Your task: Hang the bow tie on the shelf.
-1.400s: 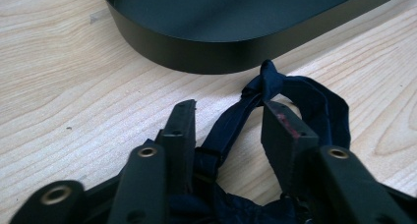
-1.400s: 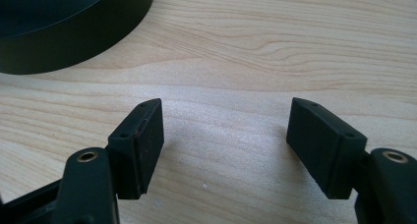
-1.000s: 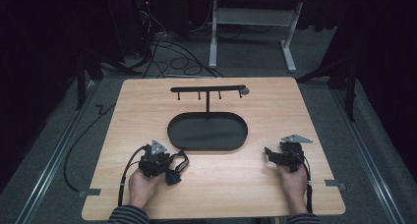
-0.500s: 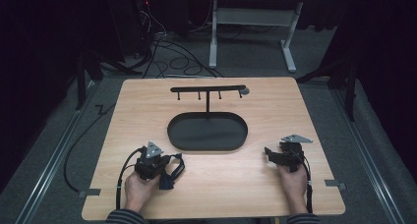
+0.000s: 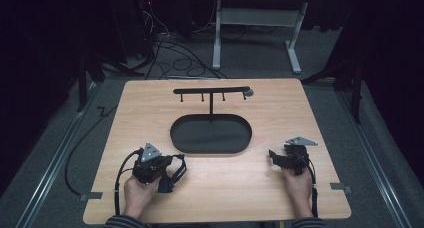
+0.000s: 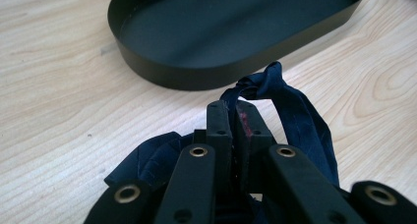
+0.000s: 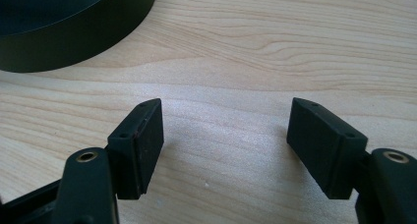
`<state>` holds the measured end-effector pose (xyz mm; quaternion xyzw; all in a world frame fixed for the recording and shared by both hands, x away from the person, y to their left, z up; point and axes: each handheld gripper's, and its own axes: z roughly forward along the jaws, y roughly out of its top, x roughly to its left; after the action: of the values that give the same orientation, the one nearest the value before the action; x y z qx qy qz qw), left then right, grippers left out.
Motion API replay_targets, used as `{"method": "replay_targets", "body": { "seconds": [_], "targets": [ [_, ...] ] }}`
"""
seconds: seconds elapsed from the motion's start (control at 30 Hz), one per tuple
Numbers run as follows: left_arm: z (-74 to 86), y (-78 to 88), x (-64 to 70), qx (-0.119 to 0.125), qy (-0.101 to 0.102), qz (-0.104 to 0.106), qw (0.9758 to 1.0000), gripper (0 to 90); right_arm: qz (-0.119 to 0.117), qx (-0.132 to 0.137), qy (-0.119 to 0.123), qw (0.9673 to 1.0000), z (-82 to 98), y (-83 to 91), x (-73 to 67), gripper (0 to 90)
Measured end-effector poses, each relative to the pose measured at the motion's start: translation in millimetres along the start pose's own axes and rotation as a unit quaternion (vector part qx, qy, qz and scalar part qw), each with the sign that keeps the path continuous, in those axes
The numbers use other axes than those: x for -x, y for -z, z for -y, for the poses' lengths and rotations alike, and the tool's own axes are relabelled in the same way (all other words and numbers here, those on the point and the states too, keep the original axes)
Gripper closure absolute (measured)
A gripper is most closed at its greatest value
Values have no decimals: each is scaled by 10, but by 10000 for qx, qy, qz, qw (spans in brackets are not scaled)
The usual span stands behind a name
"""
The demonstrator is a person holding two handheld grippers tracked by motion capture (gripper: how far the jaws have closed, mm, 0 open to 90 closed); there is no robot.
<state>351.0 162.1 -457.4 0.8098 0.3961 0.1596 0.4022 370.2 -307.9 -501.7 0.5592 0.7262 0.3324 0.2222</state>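
My left gripper [image 5: 172, 168] [image 6: 235, 117] is shut on a dark blue fabric loop [image 6: 300, 121] [image 5: 176, 172], low over the near left of the wooden table [image 5: 280, 113]. The cloth bunches under the jaws and arcs up to their right. Ahead lies a black oval tray [image 5: 211, 134] [image 6: 231, 32] with a thin T-shaped rack [image 5: 211, 92] rising behind it. My right gripper [image 5: 273, 157] [image 7: 225, 145] stands open over bare wood at the near right, nothing between its pads, the tray's wall [image 7: 69, 42] to its upper left.
Cables [image 5: 175, 58] and a white desk frame [image 5: 255, 33] are on the grey floor beyond the table. Metal rails [image 5: 50, 163] run along both sides. Tape marks [image 5: 341, 187] sit near the table's front corners.
My left gripper has drawn back toward the front edge with the blue fabric and turned slightly. The right gripper has stayed in place.
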Motion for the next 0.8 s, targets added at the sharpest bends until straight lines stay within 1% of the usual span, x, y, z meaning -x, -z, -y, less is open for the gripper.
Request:
{"method": "replay_targets", "body": {
  "seconds": [0.1,0.3,0.47,0.5,0.63,0.7,0.8],
  "targets": [
    [-25,32,5,86,58,71,9999,857,-7,0,15,10000,0,0,-2,313],
    [-91,94,6,149,24,136,9998,857,-2,0,14,10000,0,-1,-4,313],
    [-127,118,-10,221,114,224,9994,857,-15,-1,6,10000,1,1,-1,313],
    [-134,122,-2,227,105,224,9994,857,-18,4,9,10000,1,1,-1,313],
    [-176,144,23,160,-63,224,9996,857,-25,6,4,10000,1,1,2,313],
    [-204,160,32,154,-114,220,9996,857,-17,6,6,10000,1,0,0,313],
    [-240,187,30,194,-141,228,9995,856,-18,2,-1,10000,1,1,0,313]
  ]
}}
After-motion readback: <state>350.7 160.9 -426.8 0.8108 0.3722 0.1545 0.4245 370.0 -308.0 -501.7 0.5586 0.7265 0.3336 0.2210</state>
